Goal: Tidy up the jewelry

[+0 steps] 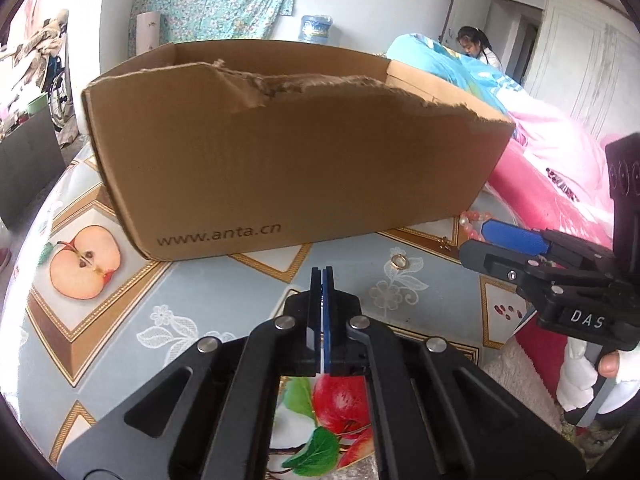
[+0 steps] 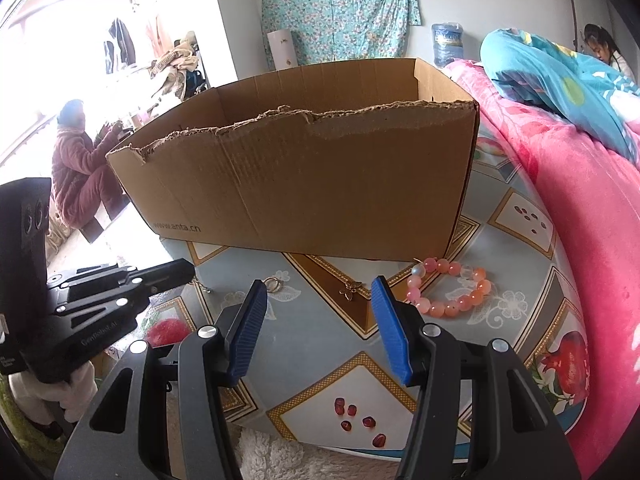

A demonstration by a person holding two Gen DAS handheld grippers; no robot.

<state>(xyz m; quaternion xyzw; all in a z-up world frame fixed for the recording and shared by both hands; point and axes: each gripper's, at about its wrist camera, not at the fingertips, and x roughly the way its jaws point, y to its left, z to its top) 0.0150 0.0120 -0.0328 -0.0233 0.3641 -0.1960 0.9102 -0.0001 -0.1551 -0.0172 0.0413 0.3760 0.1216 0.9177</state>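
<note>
left gripper point(image 1: 322, 276) over fruit-print tablecloth point(image 1: 120, 320), bedroom.

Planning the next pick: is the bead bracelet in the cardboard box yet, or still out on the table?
Out. The bead bracelet lies flat on the table in front of the cardboard box, beyond the open right tongs.

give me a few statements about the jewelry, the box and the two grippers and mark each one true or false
1. The bead bracelet lies on the table beside the cardboard box. True.
2. The left gripper is wide open. False: its jaws are shut, with nothing between them.
3. The gold ring lies on the tablecloth. True.
4. The right gripper clamps the bracelet. False: it is open and holds nothing.
</note>
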